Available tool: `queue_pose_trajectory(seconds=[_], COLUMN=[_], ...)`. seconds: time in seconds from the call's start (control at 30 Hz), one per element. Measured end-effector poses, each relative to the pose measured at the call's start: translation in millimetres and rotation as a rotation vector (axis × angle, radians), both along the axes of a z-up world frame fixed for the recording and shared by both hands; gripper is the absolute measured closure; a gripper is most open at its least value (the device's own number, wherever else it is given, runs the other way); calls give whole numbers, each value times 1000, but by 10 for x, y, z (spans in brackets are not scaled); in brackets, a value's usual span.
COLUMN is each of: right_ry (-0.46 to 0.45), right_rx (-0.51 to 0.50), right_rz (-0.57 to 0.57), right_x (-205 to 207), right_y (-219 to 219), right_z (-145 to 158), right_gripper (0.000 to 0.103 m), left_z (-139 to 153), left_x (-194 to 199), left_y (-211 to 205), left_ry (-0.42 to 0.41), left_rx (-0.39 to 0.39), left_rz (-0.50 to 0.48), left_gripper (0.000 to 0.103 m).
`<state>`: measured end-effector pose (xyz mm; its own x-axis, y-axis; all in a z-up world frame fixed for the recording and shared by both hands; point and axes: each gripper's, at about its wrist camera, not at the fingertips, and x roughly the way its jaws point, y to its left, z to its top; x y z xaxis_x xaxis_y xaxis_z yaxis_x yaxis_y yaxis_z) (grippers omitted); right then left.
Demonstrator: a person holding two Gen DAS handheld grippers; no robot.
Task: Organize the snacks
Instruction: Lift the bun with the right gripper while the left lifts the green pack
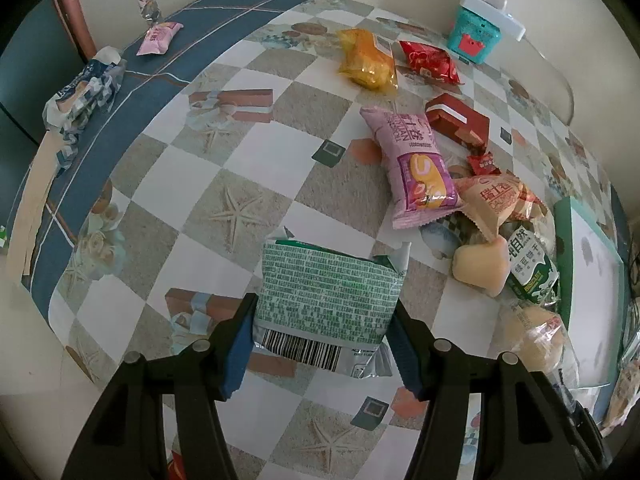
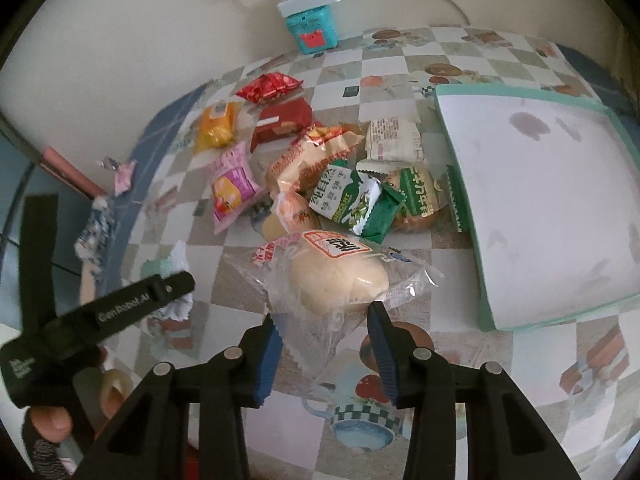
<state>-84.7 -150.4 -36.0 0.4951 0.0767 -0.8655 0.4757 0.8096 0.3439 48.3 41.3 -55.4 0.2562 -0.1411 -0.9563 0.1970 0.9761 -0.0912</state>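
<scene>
My left gripper [image 1: 325, 308] is shut on a green-and-white printed snack packet [image 1: 326, 292], barcode end toward the camera, held just above the checkered tablecloth [image 1: 248, 128]. In the right wrist view, my right gripper [image 2: 322, 316] is shut on the lower part of a clear bag with a pale round bun [image 2: 340, 280] inside; both blue pads touch the wrapper. The pile of snacks [image 2: 344, 184] lies just beyond it. The left gripper's black body [image 2: 120, 308], held by a person's hand [image 2: 52, 420], shows at the lower left of that view.
A white tray with a teal rim [image 2: 484, 280] lies right of the pile. Pink [image 1: 416, 168], yellow [image 1: 368, 60] and red [image 1: 430, 60] packets and a red box [image 1: 456, 120] lie farther back. A teal box [image 1: 474, 34] carrying a power strip stands by the wall. More wrappers [image 1: 84, 96] sit at the left edge.
</scene>
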Motion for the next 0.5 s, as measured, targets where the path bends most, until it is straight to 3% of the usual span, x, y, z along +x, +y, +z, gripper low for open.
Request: queue_pose_trajectory(seconds=[0.3, 0.5], right_ry=[-82, -38], right_rx=[-5, 1], right_rz=[-22, -9], right_x=[-116, -66], right_y=[-28, -37], right_z=[183, 72], right_gripper=[62, 63], left_z=[124, 99], left_x=[-23, -38], left_y=[10, -64], left_ry=[-31, -22], left_rx=[-18, -2], left_rz=[-11, -34], left_gripper=[40, 40])
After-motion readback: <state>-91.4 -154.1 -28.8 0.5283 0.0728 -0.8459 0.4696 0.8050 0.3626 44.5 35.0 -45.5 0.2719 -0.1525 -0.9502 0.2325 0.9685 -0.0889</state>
